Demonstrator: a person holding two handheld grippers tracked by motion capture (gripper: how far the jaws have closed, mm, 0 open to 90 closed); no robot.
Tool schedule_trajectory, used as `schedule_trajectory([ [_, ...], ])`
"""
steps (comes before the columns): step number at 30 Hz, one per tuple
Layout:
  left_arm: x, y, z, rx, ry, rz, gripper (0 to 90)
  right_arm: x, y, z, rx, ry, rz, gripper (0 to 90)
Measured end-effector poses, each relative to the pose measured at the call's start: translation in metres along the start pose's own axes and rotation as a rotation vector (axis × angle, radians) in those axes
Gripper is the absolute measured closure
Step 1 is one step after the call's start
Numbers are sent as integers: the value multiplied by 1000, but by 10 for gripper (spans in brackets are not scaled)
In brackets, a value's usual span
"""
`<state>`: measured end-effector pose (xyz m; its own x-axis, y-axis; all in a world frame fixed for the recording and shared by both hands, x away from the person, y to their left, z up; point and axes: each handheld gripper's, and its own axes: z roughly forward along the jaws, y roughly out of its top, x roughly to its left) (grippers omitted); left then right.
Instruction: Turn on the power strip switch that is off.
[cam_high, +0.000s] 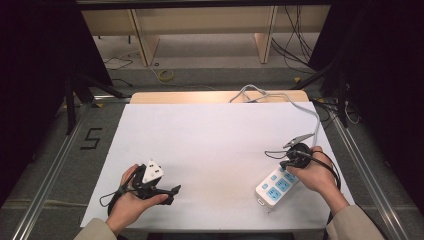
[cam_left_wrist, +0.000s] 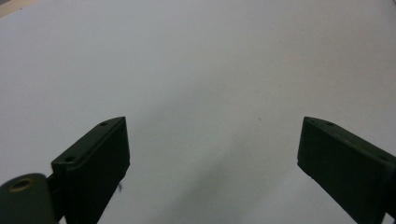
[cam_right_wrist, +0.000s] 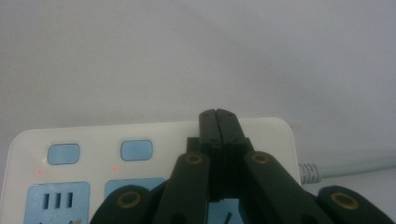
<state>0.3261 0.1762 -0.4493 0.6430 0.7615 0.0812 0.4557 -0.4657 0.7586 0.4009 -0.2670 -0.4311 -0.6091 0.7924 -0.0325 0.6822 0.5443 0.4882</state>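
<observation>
In the high view, a counter (cam_high: 210, 145) covered in white was seen, with a white power strip (cam_high: 276, 187) lying at the lower right of the frame. Its long axis ran diagonally, from the lower left up towards the right, where its pale cable (cam_high: 314, 116) led away to the counter's far edge at the upper middle of the frame. The right gripper (cam_high: 285, 164) was held over the upper end of the strip, and the left gripper (cam_high: 173, 192) was seen at the lower left of the frame, well apart from the strip.

Detail not shown from above was given by the right gripper view: the right gripper (cam_right_wrist: 218, 114) had its jaws pressed together with nothing between them, their tips over the strip's far edge. The power strip (cam_right_wrist: 154, 135) was seen with blue switches (cam_right_wrist: 136, 150), blue sockets (cam_right_wrist: 58, 201) and two small red lights, and the cable (cam_right_wrist: 350, 165) left it at the right of the frame.

In the left gripper view, the left gripper (cam_left_wrist: 212, 140) was seen with its jaws spread wide, holding nothing, over the bare white counter (cam_left_wrist: 201, 60).
</observation>
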Motion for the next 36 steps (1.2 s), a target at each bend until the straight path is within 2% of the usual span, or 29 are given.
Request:
schedule_trajectory([
  [17, 0, 0, 0, 0, 2, 1, 89, 2, 2, 2, 20, 0, -10, 900],
  [23, -1, 0, 0, 0, 2, 1, 89, 4, 3, 4, 29, -14, -18, 900],
  [36, -1, 0, 0, -1, 2, 1, 90, 3, 2, 5, 34, -10, 4, 900],
])
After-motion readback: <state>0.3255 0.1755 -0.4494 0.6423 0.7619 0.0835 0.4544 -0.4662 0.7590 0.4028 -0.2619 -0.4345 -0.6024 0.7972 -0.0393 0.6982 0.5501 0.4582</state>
